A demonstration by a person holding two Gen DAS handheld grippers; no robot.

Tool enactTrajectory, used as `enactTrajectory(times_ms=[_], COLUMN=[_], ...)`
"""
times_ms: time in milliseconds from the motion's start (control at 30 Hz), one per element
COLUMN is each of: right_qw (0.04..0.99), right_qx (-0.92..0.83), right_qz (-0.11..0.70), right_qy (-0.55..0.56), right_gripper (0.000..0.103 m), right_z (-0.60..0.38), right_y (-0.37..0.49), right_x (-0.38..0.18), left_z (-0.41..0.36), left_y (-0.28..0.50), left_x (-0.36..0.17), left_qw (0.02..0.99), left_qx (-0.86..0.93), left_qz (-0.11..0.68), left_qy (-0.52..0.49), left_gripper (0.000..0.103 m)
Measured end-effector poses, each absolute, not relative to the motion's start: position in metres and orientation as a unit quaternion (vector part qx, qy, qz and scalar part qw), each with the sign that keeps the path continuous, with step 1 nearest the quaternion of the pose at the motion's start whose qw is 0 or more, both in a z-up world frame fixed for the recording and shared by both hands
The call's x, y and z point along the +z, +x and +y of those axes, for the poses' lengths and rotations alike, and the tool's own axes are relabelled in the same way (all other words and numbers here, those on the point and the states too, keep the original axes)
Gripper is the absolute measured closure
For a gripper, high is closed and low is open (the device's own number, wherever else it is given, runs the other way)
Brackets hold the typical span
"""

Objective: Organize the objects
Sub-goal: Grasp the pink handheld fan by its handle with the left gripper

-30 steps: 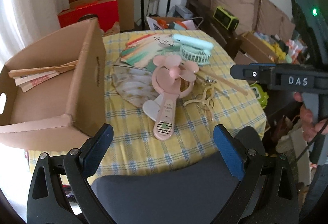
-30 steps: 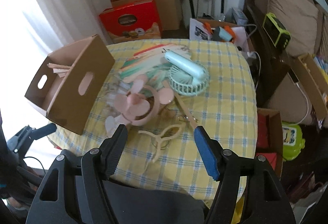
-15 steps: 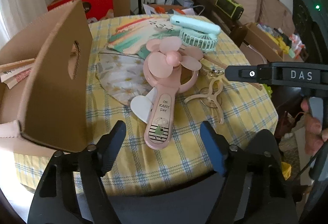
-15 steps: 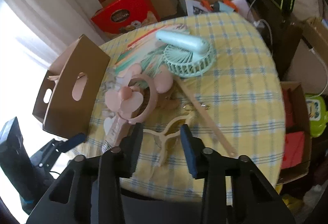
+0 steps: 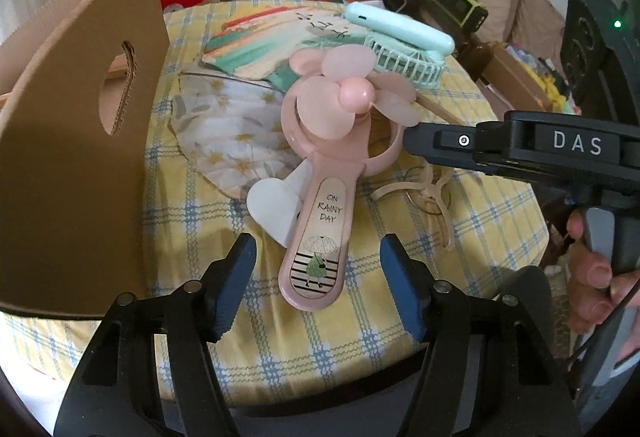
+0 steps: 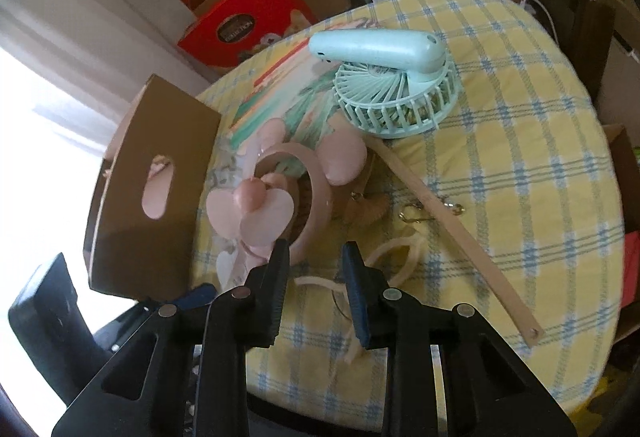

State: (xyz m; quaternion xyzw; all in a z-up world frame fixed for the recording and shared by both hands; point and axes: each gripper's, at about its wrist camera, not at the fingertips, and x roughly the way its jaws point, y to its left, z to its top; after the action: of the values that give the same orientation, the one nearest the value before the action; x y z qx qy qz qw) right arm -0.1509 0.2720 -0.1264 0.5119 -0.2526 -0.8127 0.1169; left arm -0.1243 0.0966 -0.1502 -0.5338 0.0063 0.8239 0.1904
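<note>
The pink fan (image 5: 320,173) lies on the worktop (image 5: 492,197) beside the box (image 5: 72,157). Both claws, left (image 5: 318,277) and right (image 6: 314,291), have been closing, still empty. The 2 could bump and knock it away.

The cardboard box (image 5: 76,141) runs off the left edge in the left wrist view, so no clue what's inside. The pink fan (image 6: 276,197) looks smeared in the right wrist view, its handle tucked behind the right gripper (image 6: 314,291), and the beige clip (image 6: 384,261) is half hidden too.
</note>
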Motion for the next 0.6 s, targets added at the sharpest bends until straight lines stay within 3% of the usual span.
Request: enactTrajectory(times_ms=[67, 167, 600], right_qw=[0.120, 0.115, 0.091], right_qx=[-0.809, -0.807, -0.811], right_qz=[-0.269, -0.283, -0.295], right_qy=[0.509, 0.506, 0.498], right_gripper=[0.075, 0.075, 0.079], right_z=[0.272, 0.272, 0.264], right_y=[-0.152, -0.155, -0.161], right_x=[-0.131, -0.135, -0.139], left_z=[0.097, 0.098, 0.103], left_y=[-0.127, -0.131, -0.127], left_x=[-0.153, -0.159, -0.159], left_qw=[0.189, 0.189, 0.180], left_qx=[0.822, 0.816, 0.824], left_qz=[0.006, 0.005, 0.038], left_qy=[-0.537, -0.547, -0.535], left_gripper=[0.043, 0.055, 0.068])
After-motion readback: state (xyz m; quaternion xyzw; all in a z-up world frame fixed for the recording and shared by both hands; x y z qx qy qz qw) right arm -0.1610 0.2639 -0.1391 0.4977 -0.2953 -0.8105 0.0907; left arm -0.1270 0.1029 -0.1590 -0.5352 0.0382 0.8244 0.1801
